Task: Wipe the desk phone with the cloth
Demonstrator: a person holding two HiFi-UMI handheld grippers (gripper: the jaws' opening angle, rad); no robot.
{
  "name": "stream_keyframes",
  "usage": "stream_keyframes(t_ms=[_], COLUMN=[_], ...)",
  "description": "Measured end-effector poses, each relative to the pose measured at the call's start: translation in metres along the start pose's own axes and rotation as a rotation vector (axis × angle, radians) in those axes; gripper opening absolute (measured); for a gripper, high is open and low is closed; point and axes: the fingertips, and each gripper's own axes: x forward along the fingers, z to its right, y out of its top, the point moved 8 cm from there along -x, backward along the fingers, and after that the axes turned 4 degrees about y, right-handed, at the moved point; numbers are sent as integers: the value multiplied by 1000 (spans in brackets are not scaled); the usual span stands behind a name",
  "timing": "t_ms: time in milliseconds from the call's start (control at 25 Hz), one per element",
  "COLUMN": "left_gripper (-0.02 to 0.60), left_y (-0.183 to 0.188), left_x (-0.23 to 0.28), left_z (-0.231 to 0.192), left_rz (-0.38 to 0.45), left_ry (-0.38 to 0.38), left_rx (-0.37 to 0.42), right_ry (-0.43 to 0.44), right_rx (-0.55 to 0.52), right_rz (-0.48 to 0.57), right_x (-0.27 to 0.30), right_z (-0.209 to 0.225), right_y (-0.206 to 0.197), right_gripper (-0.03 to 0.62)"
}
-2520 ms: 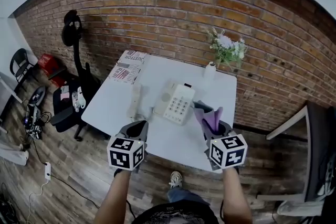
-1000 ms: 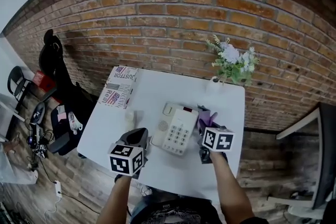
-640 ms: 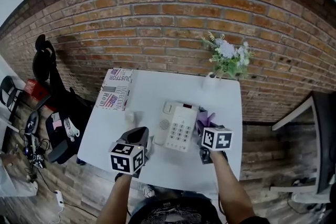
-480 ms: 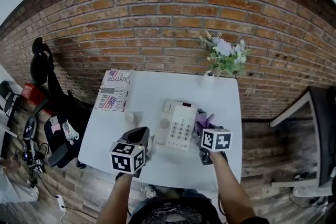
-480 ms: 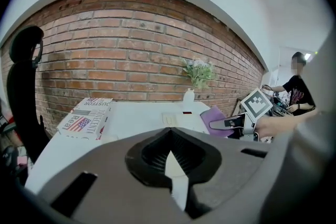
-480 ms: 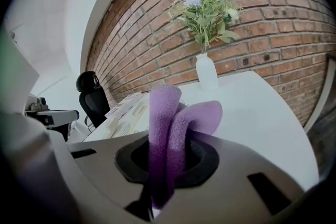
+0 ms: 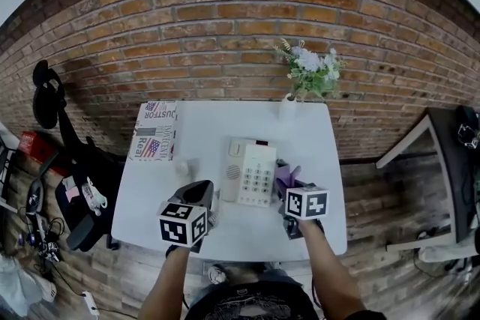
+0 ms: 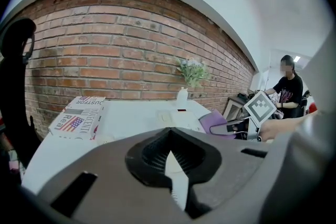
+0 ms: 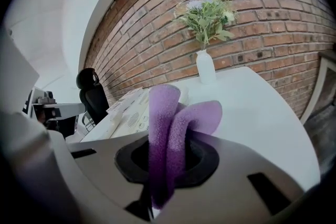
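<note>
- Head view: a white table (image 7: 319, 154) stands against a brick wall (image 7: 225, 19). The desk phone (image 7: 253, 172) lies near the table's middle with its keypad up.
- Head view: the right gripper (image 7: 292, 195) sits just beside the phone's right edge, and the purple cloth (image 7: 285, 176) is bunched at its tip. The cloth lies close against that side of the phone, but from above I cannot tell whether they touch.
- Head view: the left gripper (image 7: 197, 189) is over the near-left part of the table, to the left of the phone and apart from it. A printed box (image 7: 154, 131) lies at the far-left corner. A white vase (image 7: 288, 107) of flowers (image 7: 307, 64) stands at the far edge by the wall.
- Left gripper view: the jaws are drawn together, with only a thin pale sliver showing along the seam, and nothing is gripped between them. Beyond them the box lies at the left, the phone in the middle, and the cloth and the right gripper at the right. A person (image 8: 286, 86) sits far back on the right.
- Right gripper view: the jaws are clamped on the cloth, which rises out of them in two folded lobes. The phone lies just beyond, to the left of the cloth — the vase stands farther back near the wall. A black office chair (image 9: 94, 93) stands past the table's left side.
</note>
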Motion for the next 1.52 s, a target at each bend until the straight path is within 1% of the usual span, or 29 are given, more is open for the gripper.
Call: stream_keyframes(t_ms=[240, 720, 1000, 1240, 1520], left_gripper=[5, 5, 5, 6, 5], left_y=[-3, -14, -20, -27, -33], left_x=[-1, -12, -18, -20, -27], left_z=[-5, -19, -24, -24, -27], left_rz=[-1, -14, -16, -25, -30], left_ry=[-54, -158, -203, -240, -256], left_rx=[17, 73, 89, 105, 117], right_ry=[-25, -95, -124, -121, -136], right_rx=[26, 118, 150, 191, 177], right_rz=[5, 62, 82, 99, 108], right_x=[-9, -25, -34, -39, -34], right_z=[-13, -39, -53, -66, -84], right_y=[-18, -52, -70, -87, -96], right_gripper=[48, 48, 48, 48, 48])
